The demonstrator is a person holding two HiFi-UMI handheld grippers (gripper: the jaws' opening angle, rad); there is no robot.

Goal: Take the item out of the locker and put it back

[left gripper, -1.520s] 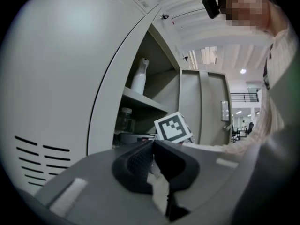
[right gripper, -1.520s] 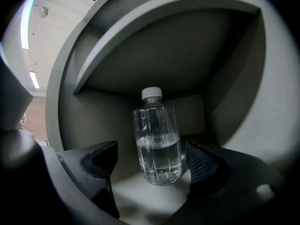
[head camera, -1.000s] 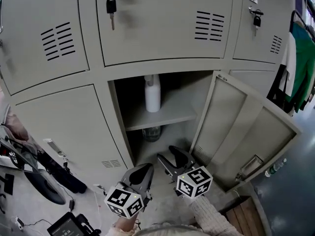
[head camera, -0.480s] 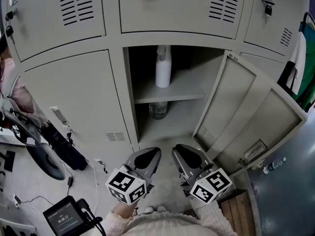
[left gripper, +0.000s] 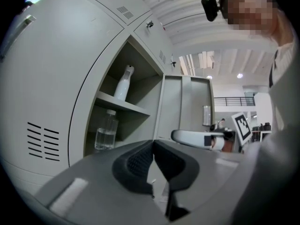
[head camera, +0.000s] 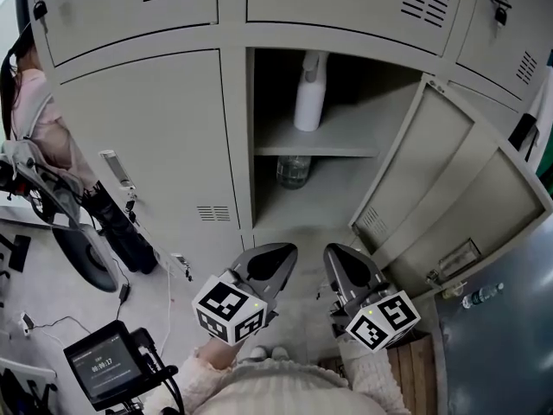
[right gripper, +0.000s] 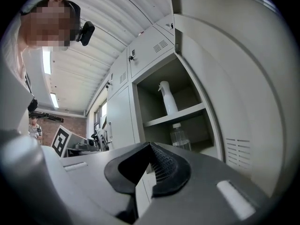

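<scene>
This is a locker area inside an industrial hall. A bank of grey steel lockers [head camera: 138, 145] with vent slots [head camera: 213, 213] fills the upper frame. A key [head camera: 500, 11] hangs at upper right and one door [head camera: 449, 197] stands open. A ribbed ceiling [right gripper: 117, 13] carries strip lights [right gripper: 47, 60].

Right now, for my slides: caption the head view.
Left gripper and right gripper, shut, hover before the open locker; spray bottle on shelf, water bottle below.

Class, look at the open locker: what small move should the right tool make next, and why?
Probably open the right tool: its jaws are shut on nothing, short of the open locker, while the white spray bottle stands untouched on the shelf.
</scene>
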